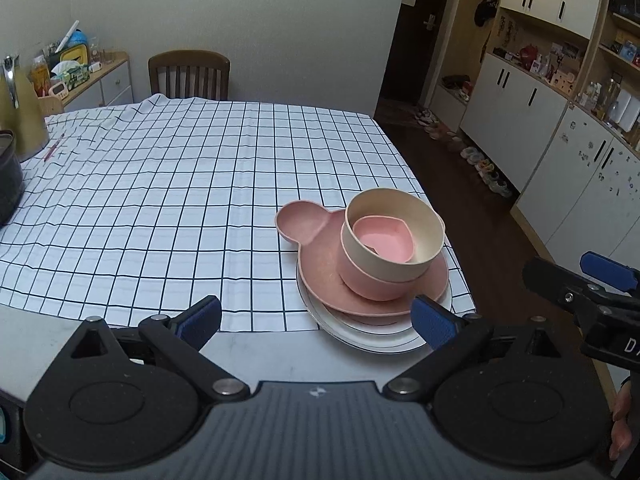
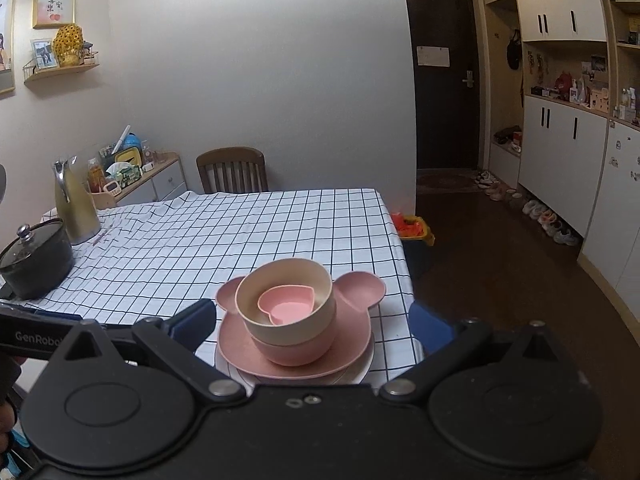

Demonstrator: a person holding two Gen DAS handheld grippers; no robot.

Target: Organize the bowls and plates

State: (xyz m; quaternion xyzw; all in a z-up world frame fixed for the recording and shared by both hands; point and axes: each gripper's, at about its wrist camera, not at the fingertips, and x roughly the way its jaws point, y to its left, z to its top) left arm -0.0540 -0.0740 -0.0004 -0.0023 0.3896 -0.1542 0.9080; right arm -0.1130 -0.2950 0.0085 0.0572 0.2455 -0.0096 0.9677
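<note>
A stack of dishes stands near the table's front right corner. A white plate (image 1: 360,338) (image 2: 360,372) lies at the bottom, with a pink bear-eared plate (image 1: 302,220) (image 2: 360,292) on it. On that sits a pink bowl (image 1: 368,286) (image 2: 296,352), then a cream bowl (image 1: 386,266) (image 2: 280,330) with a small pink heart dish (image 1: 384,240) (image 2: 286,306) inside. My left gripper (image 1: 316,322) is open, just short of the stack's near edge and holding nothing. My right gripper (image 2: 312,326) (image 1: 572,276) is open too, in front of the stack, its pads apart from the dishes.
A checked cloth (image 1: 160,200) covers the table, whose right edge drops to dark floor. A gold kettle (image 2: 76,212) and a black lidded pot (image 2: 36,256) stand at the far left. A wooden chair (image 2: 232,170) is behind; white cabinets (image 2: 560,152) and shoes line the right.
</note>
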